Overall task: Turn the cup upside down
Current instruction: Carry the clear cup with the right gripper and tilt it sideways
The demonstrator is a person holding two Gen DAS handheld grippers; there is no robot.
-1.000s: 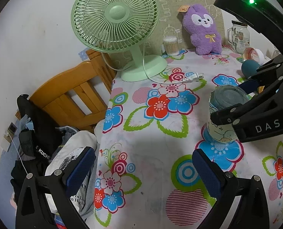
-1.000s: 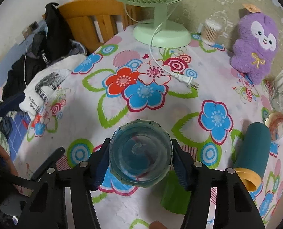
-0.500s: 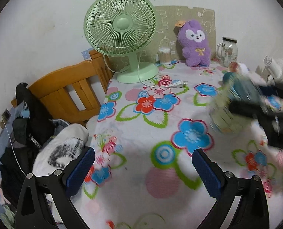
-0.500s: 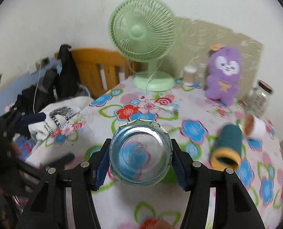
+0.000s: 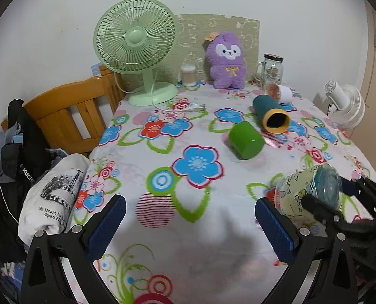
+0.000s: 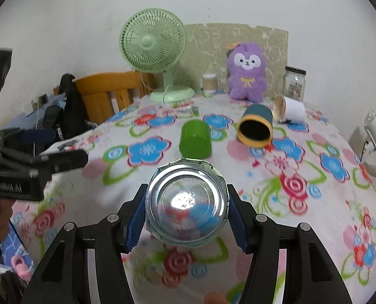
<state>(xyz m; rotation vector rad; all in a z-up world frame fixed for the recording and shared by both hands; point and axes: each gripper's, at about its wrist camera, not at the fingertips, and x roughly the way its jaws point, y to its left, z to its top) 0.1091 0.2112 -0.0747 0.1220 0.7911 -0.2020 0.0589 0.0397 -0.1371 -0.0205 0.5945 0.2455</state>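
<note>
A clear glass cup (image 6: pixel 186 204) with a cartoon print and bluish base is clamped between my right gripper's (image 6: pixel 186 216) blue pads, its base facing the camera. In the left wrist view the same cup (image 5: pixel 307 193) hangs tilted on its side above the floral tablecloth (image 5: pixel 188 223) at the right, held by the right gripper (image 5: pixel 324 209). My left gripper (image 5: pixel 190 224) is open and empty, low over the table's near edge; it also shows at the left of the right wrist view (image 6: pixel 48 163).
A green cup (image 5: pixel 245 140), a teal cup with a yellow rim (image 5: pixel 271 116) and a white cup (image 5: pixel 280 92) lie on their sides mid-table. A green fan (image 5: pixel 137 50), purple plush (image 5: pixel 227 60), glass jar (image 5: pixel 273 69) stand at the back. A wooden chair (image 5: pixel 69 116) with clothes is left.
The right gripper has lifted the glass cup off the table and pulled it back toward the near edge, tilting it on its side. The left gripper has also drawn back.
</note>
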